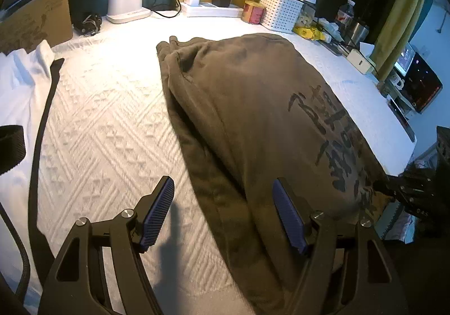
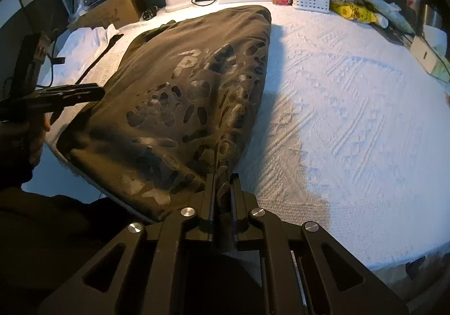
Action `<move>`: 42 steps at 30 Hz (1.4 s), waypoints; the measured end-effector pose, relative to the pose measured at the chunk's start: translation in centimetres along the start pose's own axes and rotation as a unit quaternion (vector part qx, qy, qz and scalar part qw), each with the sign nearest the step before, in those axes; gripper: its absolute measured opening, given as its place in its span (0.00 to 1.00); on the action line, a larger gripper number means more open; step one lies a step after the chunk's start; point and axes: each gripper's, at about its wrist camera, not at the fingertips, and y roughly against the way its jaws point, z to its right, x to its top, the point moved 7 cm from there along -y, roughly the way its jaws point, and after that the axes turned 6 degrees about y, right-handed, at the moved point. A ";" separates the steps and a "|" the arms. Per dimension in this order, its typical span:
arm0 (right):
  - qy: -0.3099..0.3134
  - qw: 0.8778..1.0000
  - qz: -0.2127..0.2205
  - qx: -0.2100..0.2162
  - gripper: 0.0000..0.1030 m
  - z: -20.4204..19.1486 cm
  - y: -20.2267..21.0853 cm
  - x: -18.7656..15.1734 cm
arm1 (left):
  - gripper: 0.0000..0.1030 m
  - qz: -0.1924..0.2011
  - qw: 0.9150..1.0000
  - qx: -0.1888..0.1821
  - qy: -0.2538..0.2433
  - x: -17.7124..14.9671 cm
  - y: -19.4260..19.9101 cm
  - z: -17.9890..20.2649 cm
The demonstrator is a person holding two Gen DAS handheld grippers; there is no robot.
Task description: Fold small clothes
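Note:
A dark brown garment with a black print (image 1: 253, 118) lies folded lengthwise on the white textured cloth; it also shows in the right wrist view (image 2: 180, 95). My left gripper (image 1: 222, 211) is open, its blue-padded fingers (image 1: 157, 213) straddling the garment's near left edge, just above it. My right gripper (image 2: 222, 182) is shut on the garment's near right corner at the table's front edge. The left gripper also shows in the right wrist view (image 2: 64, 95), at the garment's left side.
A white garment with a black strap (image 1: 17, 84) lies at the left. A cardboard box (image 1: 36, 22), lamp base (image 1: 126, 2), power strip (image 1: 211, 8), red can (image 1: 253, 11), white basket (image 1: 281, 9) and bottles line the back edge.

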 end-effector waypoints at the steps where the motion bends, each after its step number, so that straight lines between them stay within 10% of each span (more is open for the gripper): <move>1: -0.002 1.000 -0.001 0.007 0.10 0.1 0.1 0.2 | 0.70 0.002 1.000 0.001 0.001 0.4 -0.1 -0.1; 5: 0.001 1.000 0.016 0.002 0.30 0.7 0.6 1.7 | 0.70 0.008 1.000 0.006 0.003 1.7 -0.5 -0.3; 21: 0.020 0.998 0.049 -0.024 0.32 4.4 -3.5 10.3 | 0.70 0.021 1.000 0.005 0.010 6.8 -3.9 -1.3; 24: 0.026 0.998 0.054 -0.024 0.70 4.9 -4.4 12.1 | 0.70 0.032 0.999 -0.010 0.022 7.8 -4.3 -1.6; 42: -0.006 0.997 0.080 -0.007 0.70 8.7 -8.6 18.9 | 0.70 0.034 0.999 -0.008 0.024 11.8 -8.0 -3.1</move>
